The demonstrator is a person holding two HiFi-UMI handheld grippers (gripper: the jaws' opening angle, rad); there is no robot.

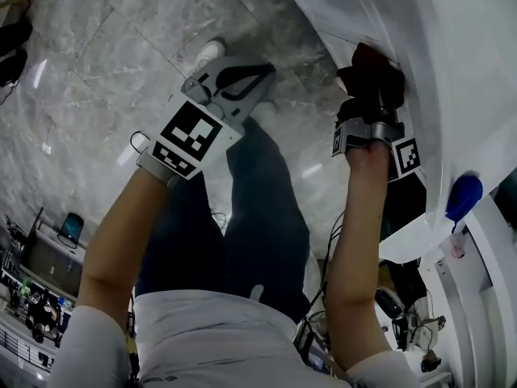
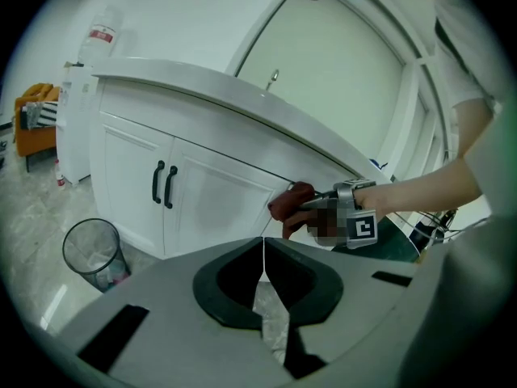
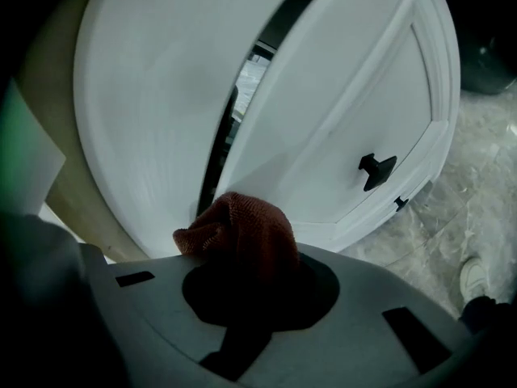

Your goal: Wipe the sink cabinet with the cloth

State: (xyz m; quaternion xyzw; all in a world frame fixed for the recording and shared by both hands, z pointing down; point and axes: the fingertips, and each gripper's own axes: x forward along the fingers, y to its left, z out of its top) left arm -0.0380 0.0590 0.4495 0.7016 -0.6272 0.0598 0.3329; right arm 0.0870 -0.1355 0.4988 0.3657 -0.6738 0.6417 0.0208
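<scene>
**Right gripper view: cloth clamped at the cabinet front**

The right gripper is gripping the cloth, a reddish-brown knitted wad that is bulging up and out from between the two jaws, so the jaws are closing on fabric and not on each other. The bunched top of the cloth is sitting right at the white front of the sink cabinet, just beside a dark gap that is showing at the edge of a panelled door. A black knob is sticking out of that door, lower and to the right, well apart from the cloth.

From the head view the same cloth is showing as a dark lump at the tip of the right gripper, lying against the curved white cabinet face (whether it is pressing firmly cannot be told).

The left gripper is carrying nothing: its jaws are meeting along a thin line with no gap between them. It is hanging in the air over the marble floor, apart from the cabinet. Its camera is looking across at the cloth just below the countertop edge, at two black door handles further left, and at a mesh wastebasket standing on the floor beside the cabinet.
</scene>
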